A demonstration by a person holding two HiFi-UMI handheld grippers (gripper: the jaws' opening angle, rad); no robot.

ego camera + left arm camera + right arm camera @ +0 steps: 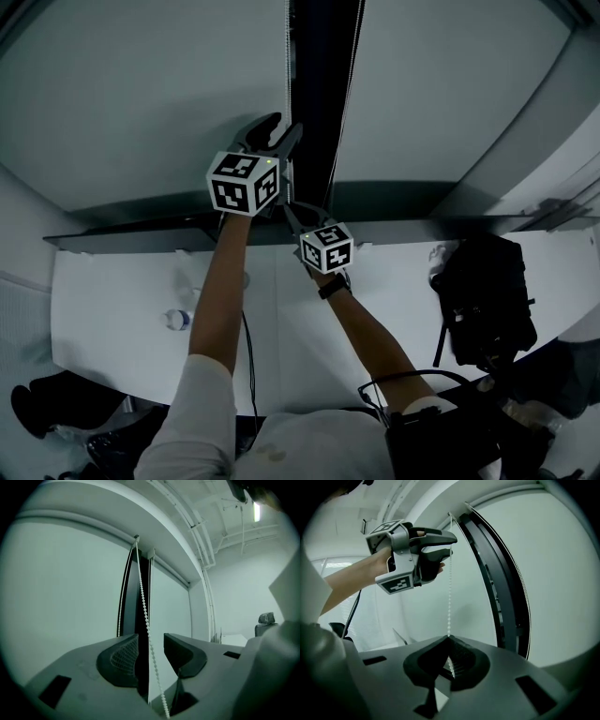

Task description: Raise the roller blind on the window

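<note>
A white bead chain [144, 606] hangs in the dark gap [314, 94] between two lowered grey roller blinds [141, 84]. My left gripper [151, 637] is the higher one, pointing level at the window. Its jaws stand open with the chain running between them, and neither pad presses on it. In the right gripper view the left gripper [453, 545] shows up high, straddling the chain [450, 588]. Below it, my right gripper [449, 639] is shut on the same chain, which enters at its fingertips. In the head view the left gripper [283, 129] is above the right gripper [289, 208].
A white table [122, 309] runs under the window, with a small bottle [176, 320] on it. A black backpack [483, 300] sits at its right end. Dark objects [56, 403] lie at the lower left. A second strand of chain [123, 597] hangs along the gap.
</note>
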